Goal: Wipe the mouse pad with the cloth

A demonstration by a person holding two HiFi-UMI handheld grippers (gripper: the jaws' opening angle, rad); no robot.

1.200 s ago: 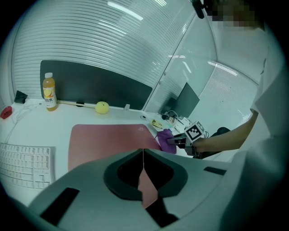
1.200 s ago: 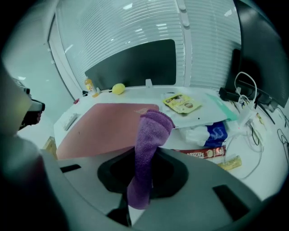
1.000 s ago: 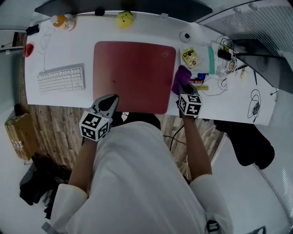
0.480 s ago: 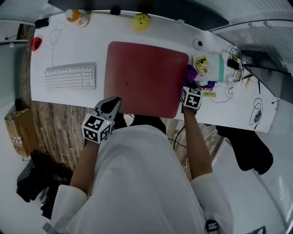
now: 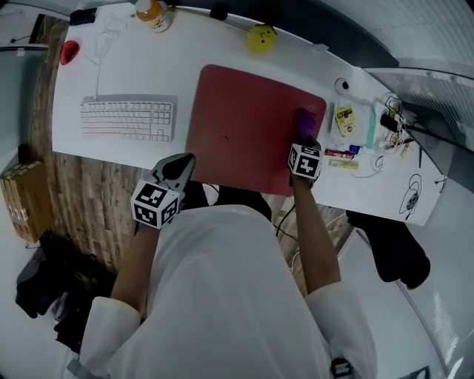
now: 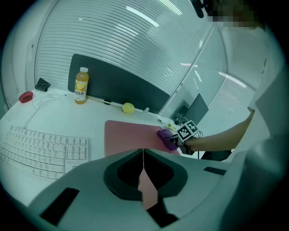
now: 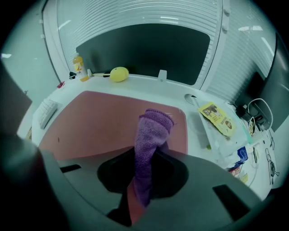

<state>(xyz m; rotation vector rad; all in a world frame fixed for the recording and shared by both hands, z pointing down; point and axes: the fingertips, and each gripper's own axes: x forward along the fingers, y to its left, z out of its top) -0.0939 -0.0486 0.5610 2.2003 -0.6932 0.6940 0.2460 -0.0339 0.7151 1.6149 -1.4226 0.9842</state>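
Observation:
A large red mouse pad (image 5: 248, 126) lies on the white desk (image 5: 118, 74). My right gripper (image 5: 305, 141) is shut on a purple cloth (image 7: 151, 144), whose free end (image 5: 304, 122) rests on the pad's right part, near its right edge. In the right gripper view the cloth stands up between the jaws over the pad (image 7: 104, 122). My left gripper (image 5: 178, 169) is shut and empty, held off the desk's near edge, left of the pad's near corner. The left gripper view shows the pad (image 6: 128, 135), the cloth (image 6: 166, 136) and the right gripper (image 6: 184, 135) beyond.
A white keyboard (image 5: 127, 118) lies left of the pad. An orange bottle (image 5: 152, 15) and a yellow ball (image 5: 260, 37) sit at the desk's far edge. Packets, cables and small items (image 5: 355, 126) crowd the desk right of the pad. A red object (image 5: 69, 51) lies far left.
My right gripper has carried the purple cloth from the desk right of the pad leftward onto the pad's right part. The left gripper has stayed put; the head view has shifted.

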